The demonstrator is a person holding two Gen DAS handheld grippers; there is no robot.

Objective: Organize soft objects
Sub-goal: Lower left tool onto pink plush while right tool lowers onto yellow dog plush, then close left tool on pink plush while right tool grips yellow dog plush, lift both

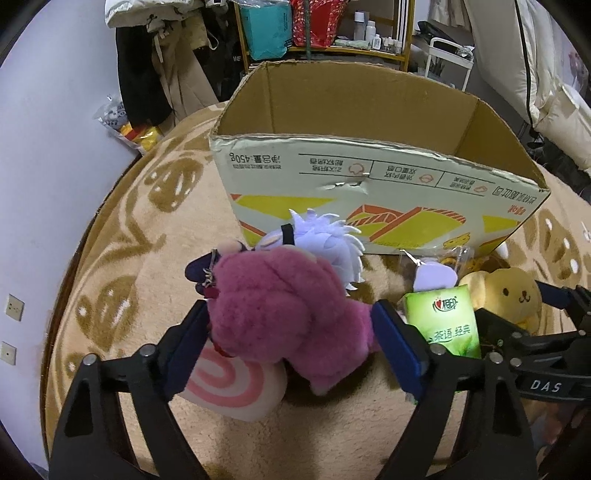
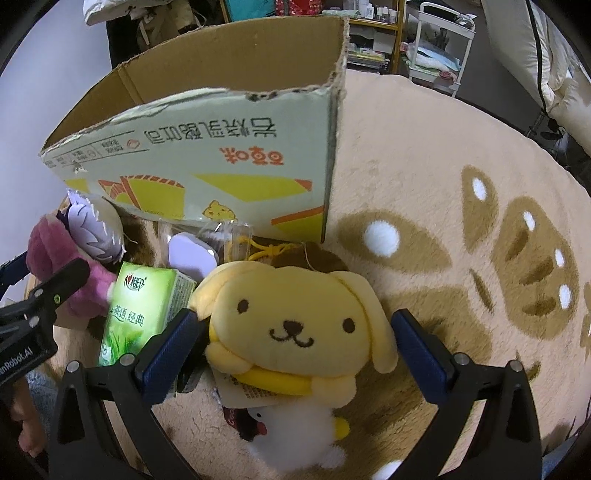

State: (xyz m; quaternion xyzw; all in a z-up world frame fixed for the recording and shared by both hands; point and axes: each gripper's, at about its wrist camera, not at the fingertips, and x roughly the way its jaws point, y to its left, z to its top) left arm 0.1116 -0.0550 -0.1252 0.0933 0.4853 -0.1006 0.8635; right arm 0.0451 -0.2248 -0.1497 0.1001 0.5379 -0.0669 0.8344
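Note:
An open cardboard box [image 1: 369,184] stands on the beige rug; it also shows in the right wrist view [image 2: 207,162]. My left gripper [image 1: 291,325] is open around a pink plush bear [image 1: 288,314], its fingers on either side. Behind the bear lies a purple-and-white spiky plush [image 1: 325,240], below it a pink swirl plush [image 1: 232,384]. My right gripper [image 2: 295,332] is open around a yellow dog plush [image 2: 295,314], the left finger touching it. A green tissue pack [image 2: 136,314] lies between the toys. A white chicken plush [image 2: 295,432] lies under the dog.
A clear packet with a lilac item [image 2: 192,254] lies by the box. A wall with sockets [image 1: 14,306] is at left. Hanging clothes [image 1: 155,74], shelves [image 1: 325,33] and a white cart [image 2: 439,40] stand behind the rug.

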